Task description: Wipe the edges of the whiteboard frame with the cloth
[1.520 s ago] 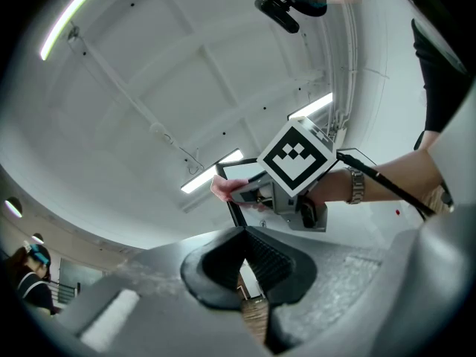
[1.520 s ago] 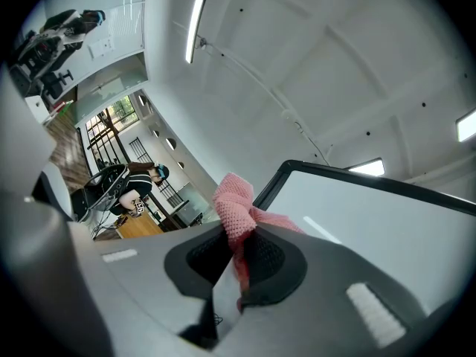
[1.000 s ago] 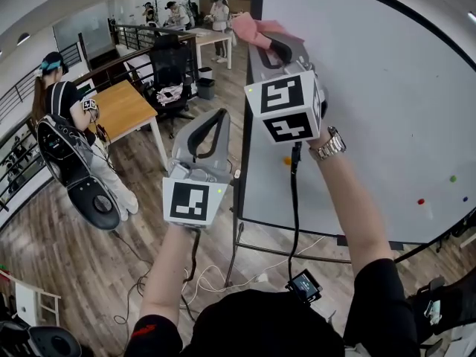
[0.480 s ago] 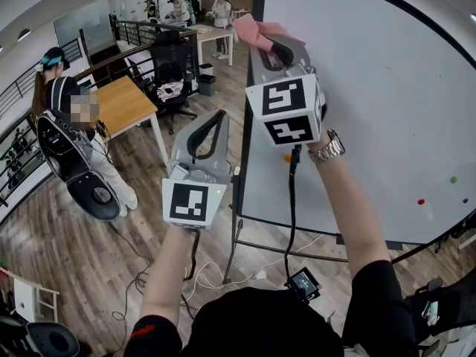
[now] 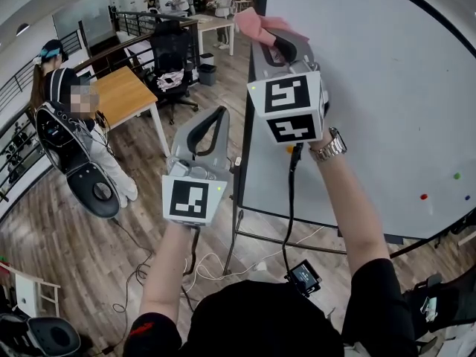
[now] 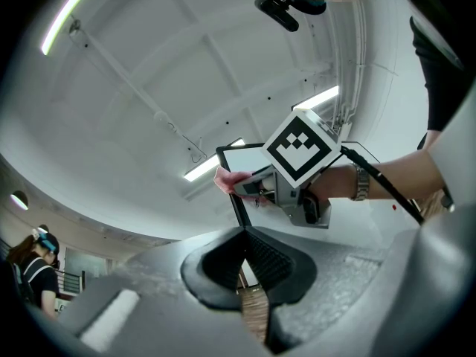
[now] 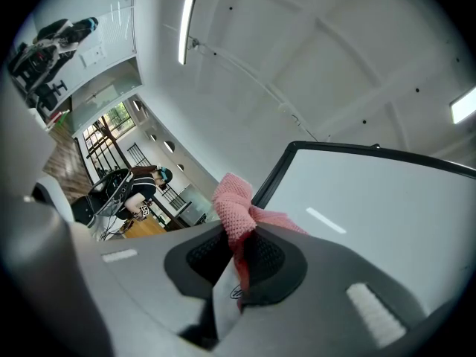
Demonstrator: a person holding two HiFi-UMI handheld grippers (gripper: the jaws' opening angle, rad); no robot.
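Here our right gripper (image 5: 278,45) has its jaws clamped on the one pink cloth (image 5: 255,25), which bunches high on the dark left frame edge (image 5: 247,129) of the whiteboard (image 5: 372,88) (touching it, as far as we can tell). Our left gripper (image 5: 211,125) hangs just beside that edge, lower down, jaws together with nothing between them. We count two grippers, one cloth and one whiteboard.

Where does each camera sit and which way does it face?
Head view: on the head, looking down; both forearms, left gripper, right gripper, whiteboard's black frame.
Left gripper view: behind its shut jaws, facing the ceiling and right wrist.
Right gripper view: behind jaws shut on the pink knitted cloth, facing upward.
All share cloth and frame.
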